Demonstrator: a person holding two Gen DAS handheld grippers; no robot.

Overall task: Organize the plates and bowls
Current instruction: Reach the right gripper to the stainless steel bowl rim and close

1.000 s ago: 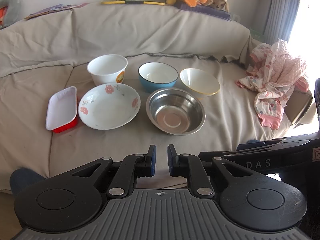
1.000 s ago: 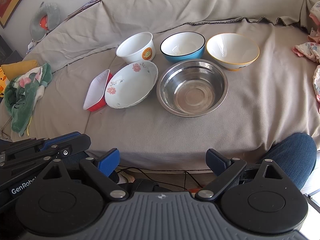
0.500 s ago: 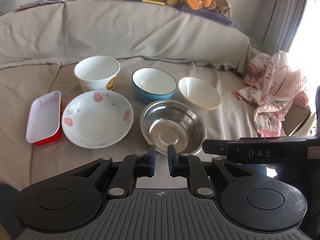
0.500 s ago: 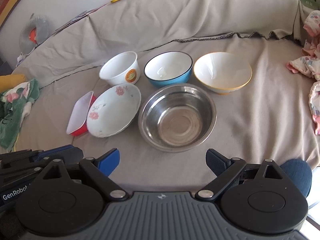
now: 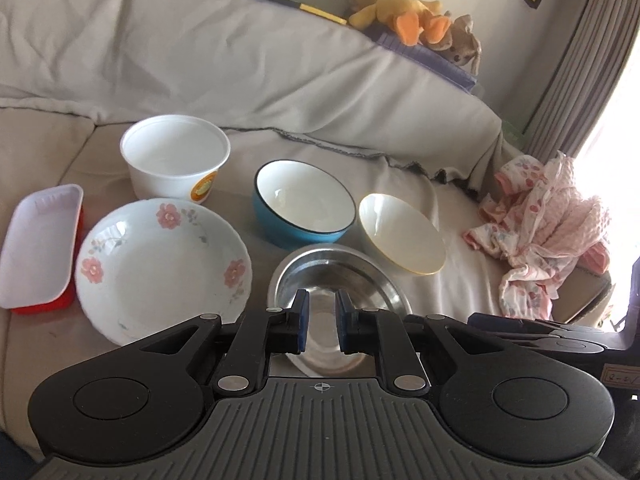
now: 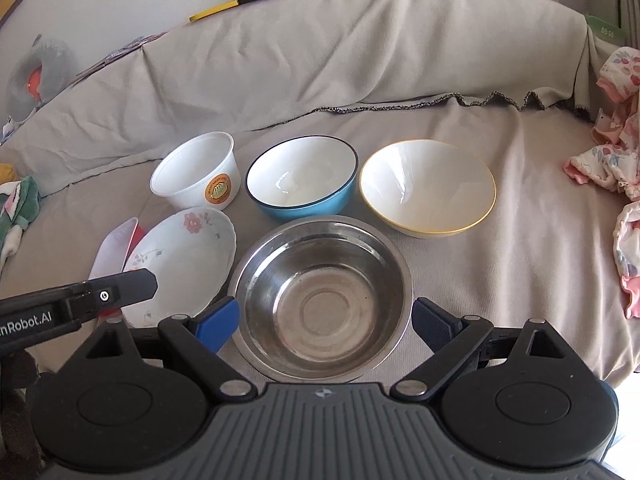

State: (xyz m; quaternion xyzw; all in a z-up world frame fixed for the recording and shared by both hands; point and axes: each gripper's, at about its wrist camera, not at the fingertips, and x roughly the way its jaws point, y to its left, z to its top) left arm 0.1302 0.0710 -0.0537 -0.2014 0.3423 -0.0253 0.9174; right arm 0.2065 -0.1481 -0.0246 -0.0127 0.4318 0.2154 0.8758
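On the covered sofa seat lie a steel bowl (image 6: 322, 304), a blue bowl (image 6: 302, 178), a yellow-rimmed white bowl (image 6: 428, 188), a white tub (image 6: 198, 174), a floral plate (image 6: 184, 258) and a red-and-white tray (image 5: 38, 244). My right gripper (image 6: 324, 320) is wide open, its fingertips level with either side of the steel bowl. My left gripper (image 5: 319, 320) is nearly shut and empty, over the near rim of the steel bowl (image 5: 336, 280), right of the floral plate (image 5: 160, 264). The blue bowl (image 5: 304, 208), white bowl (image 5: 400, 236) and tub (image 5: 176, 160) stand behind.
Pink clothes (image 5: 548, 232) lie at the right of the seat. Plush toys (image 5: 404, 12) sit on the sofa back. A green cloth (image 6: 16, 216) lies far left. The sofa backrest (image 6: 320, 60) rises behind the dishes.
Both grippers have moved forward and closer to the dishes. The steel bowl now lies between the right gripper's open fingers. Neither gripper changed its opening.
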